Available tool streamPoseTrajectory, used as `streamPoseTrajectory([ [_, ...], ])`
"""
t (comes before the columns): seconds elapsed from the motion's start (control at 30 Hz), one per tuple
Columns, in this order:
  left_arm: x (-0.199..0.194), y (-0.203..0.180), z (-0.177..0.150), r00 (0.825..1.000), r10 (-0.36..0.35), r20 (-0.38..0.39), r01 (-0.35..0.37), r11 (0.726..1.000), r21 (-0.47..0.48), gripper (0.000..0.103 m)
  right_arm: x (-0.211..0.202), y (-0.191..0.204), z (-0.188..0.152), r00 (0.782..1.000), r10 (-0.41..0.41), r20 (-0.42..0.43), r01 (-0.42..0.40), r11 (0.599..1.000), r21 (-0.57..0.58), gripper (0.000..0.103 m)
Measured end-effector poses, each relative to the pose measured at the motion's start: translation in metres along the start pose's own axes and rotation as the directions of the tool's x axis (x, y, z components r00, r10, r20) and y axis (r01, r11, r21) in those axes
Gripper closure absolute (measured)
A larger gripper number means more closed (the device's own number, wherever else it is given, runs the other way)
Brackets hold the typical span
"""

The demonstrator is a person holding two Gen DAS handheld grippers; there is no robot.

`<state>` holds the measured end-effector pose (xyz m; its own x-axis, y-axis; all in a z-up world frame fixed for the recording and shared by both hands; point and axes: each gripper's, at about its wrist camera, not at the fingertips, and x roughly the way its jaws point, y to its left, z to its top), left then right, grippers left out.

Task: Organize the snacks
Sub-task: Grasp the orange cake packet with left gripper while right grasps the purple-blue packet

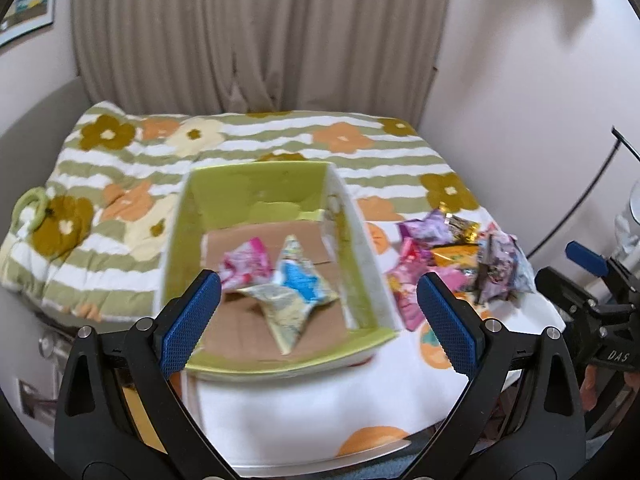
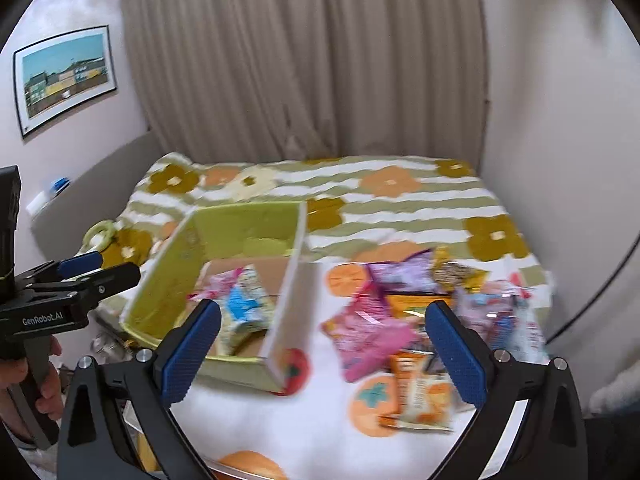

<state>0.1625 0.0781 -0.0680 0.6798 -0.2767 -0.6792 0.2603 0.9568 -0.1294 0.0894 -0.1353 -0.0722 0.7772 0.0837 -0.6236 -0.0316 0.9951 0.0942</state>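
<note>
- You're between picks: two snack packets (image 1: 276, 280) lie in the green box (image 1: 256, 188), and the pile of snack packets (image 2: 416, 320) waits on the bedspread (image 2: 400, 204) just right of it.
- Your left gripper (image 1: 318, 320) and right gripper (image 2: 322, 344) are both spread wide, holding nothing.
- Next, I'd lower the right gripper onto one packet at the pile's edge.
- Motion blur hides the labels; packets overlap, so the count is unclear.

Motion blur smears the print on the crinkled plastic snack packets (image 2: 404, 316) for me; the green cardboard box's white wall (image 2: 286, 312) hides some inside.
</note>
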Motion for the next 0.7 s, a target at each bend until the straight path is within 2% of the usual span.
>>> streamPoseTrajectory([
  [0.13,0.013,-0.039,-0.001,1.000,-0.017,-0.013,0.017,1.000,0.020,0.005,-0.012,-0.041,-0.005,0.999,-0.042,0.011,0.042,0.999,0.022,0.001],
  [0.3,0.033,-0.084,-0.005,0.999,-0.019,-0.050,0.019,1.000,-0.009,0.005,-0.014,-0.092,-0.010,1.000,-0.023,-0.017,0.023,1.000,-0.008,0.001],
  [0.5,0.066,-0.137,-0.021,0.992,0.001,-0.124,-0.003,1.000,-0.011,0.005,-0.004,-0.138,-0.016,0.998,0.037,-0.049,-0.042,0.993,-0.112,0.001],
  [0.7,0.106,-0.174,-0.041,0.980,0.003,-0.200,-0.008,1.000,-0.024,0.005,0.026,-0.174,-0.026,0.989,0.107,-0.100,-0.128,0.963,-0.237,0.001],
])
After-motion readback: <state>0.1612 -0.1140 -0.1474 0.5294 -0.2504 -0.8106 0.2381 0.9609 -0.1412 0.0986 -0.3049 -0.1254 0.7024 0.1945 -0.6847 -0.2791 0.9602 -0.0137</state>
